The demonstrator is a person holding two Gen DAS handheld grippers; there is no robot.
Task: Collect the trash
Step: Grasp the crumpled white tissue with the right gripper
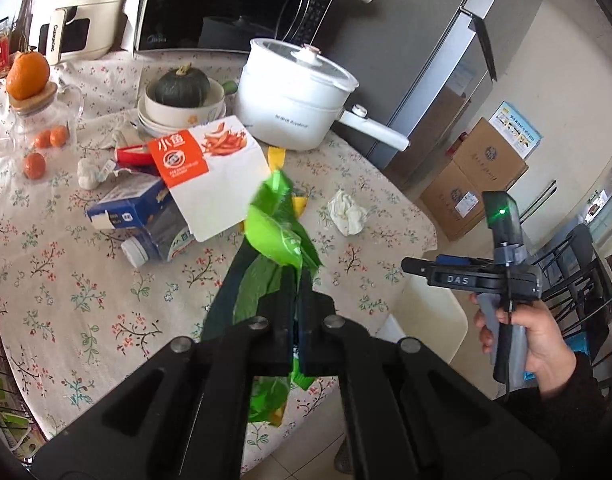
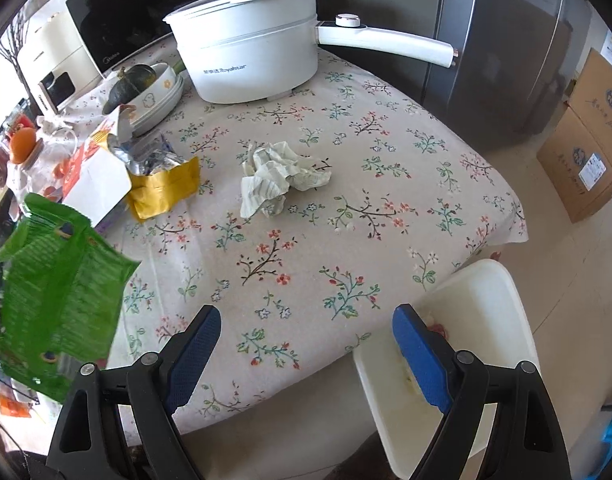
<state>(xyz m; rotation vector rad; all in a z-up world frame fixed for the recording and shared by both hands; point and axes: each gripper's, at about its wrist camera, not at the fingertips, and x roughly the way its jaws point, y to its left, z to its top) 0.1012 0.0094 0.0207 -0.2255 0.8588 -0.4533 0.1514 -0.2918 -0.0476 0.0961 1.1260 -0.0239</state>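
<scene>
In the left wrist view, the left gripper [image 1: 297, 280] has its jaws pinched tight on a green snack wrapper [image 1: 277, 236], which is off the table [image 1: 85, 300] and sticks up and forward past the fingertips, its long axis running along the fingers. Ahead of it on the flowered cloth lie more trash: a crumpled tissue [image 1: 348, 212] to the right, an orange-and-white carton [image 1: 209, 168], a blue box [image 1: 125, 204] and a plastic bottle [image 1: 157, 244] to the left. At the right a hand [image 1: 538, 340] holds the right gripper's handle; its fingers are out of sight here. In the right wrist view, the right gripper [image 2: 306, 344] stands wide with nothing between its blue pads [image 2: 193, 352], pointing down at the table edge. The tissue [image 2: 281, 180] lies straight ahead and well apart, so this hand looks the nearer one to it. A white bin [image 2: 486, 320] sits just below the table edge, partly behind the right finger; its contents are hard to make out. The wrapper [image 2: 61, 300] hangs at the left, cut off by the frame edge, with the left gripper hidden behind it.
</scene>
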